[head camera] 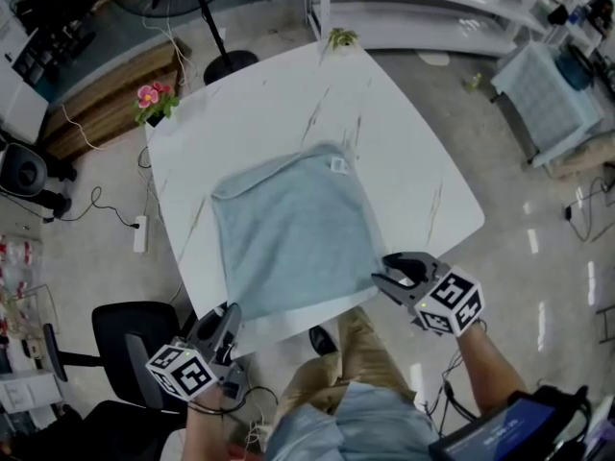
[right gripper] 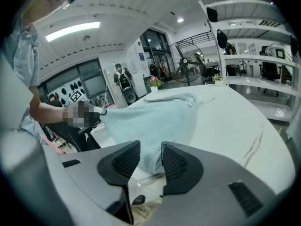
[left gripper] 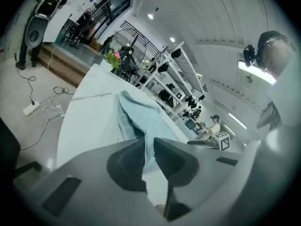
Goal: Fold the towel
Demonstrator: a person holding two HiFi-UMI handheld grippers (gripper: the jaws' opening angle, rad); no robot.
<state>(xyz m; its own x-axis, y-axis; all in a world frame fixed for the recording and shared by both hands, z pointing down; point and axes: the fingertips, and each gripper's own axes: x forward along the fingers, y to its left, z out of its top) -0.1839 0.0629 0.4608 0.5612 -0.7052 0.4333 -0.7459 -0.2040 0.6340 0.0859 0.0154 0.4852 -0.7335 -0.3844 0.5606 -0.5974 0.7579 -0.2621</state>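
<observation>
A light blue towel [head camera: 288, 229] lies spread flat on the white table [head camera: 404, 142], a small white tag at its far corner. My left gripper [head camera: 229, 317] is at the towel's near left corner. In the left gripper view its jaws [left gripper: 149, 142] are shut on that corner, and the towel [left gripper: 136, 114] runs away between them. My right gripper [head camera: 384, 279] is at the near right corner. In the right gripper view it [right gripper: 150, 149] stands open, with the towel's edge [right gripper: 155, 117] loose in the gap and the pads clear of the cloth.
A pink flower pot [head camera: 152, 99] stands at the table's left corner and a small green plant [head camera: 341, 38] at the far corner. A fan's base [head camera: 229, 63], a black chair [head camera: 135, 344] and white shelving [head camera: 432, 8] surround the table.
</observation>
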